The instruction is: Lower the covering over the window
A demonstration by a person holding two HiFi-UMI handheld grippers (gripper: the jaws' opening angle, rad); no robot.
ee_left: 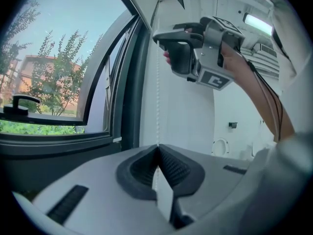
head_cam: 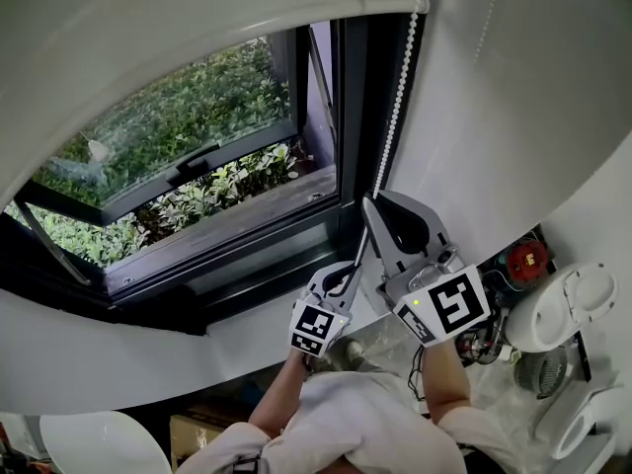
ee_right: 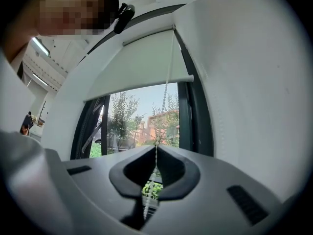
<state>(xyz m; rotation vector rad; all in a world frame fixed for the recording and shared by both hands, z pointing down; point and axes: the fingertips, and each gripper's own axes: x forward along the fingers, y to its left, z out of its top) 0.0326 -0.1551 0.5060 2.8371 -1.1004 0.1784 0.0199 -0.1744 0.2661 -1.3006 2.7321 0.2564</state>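
A white roller blind [ee_right: 142, 67] is rolled partway down over the top of a dark-framed window [head_cam: 341, 117]. Its white bead chain [head_cam: 397, 97] hangs along the frame's right side. My right gripper [head_cam: 368, 201] is shut on the chain; in the right gripper view its jaws [ee_right: 156, 147] meet around the beads. Just below it, my left gripper [head_cam: 351, 268] is also shut on the bead chain [ee_left: 157, 92], which rises straight out of its closed tips [ee_left: 157, 147]. The right gripper [ee_left: 158, 37] shows higher up in the left gripper view.
The window sash [head_cam: 193, 166] stands tilted open outward, with green plants beyond. A white wall [head_cam: 513, 97] is right of the frame. White fixtures [head_cam: 568, 309] and a red item [head_cam: 526, 257] lie below right, and a white rounded object [head_cam: 89, 447] sits at bottom left.
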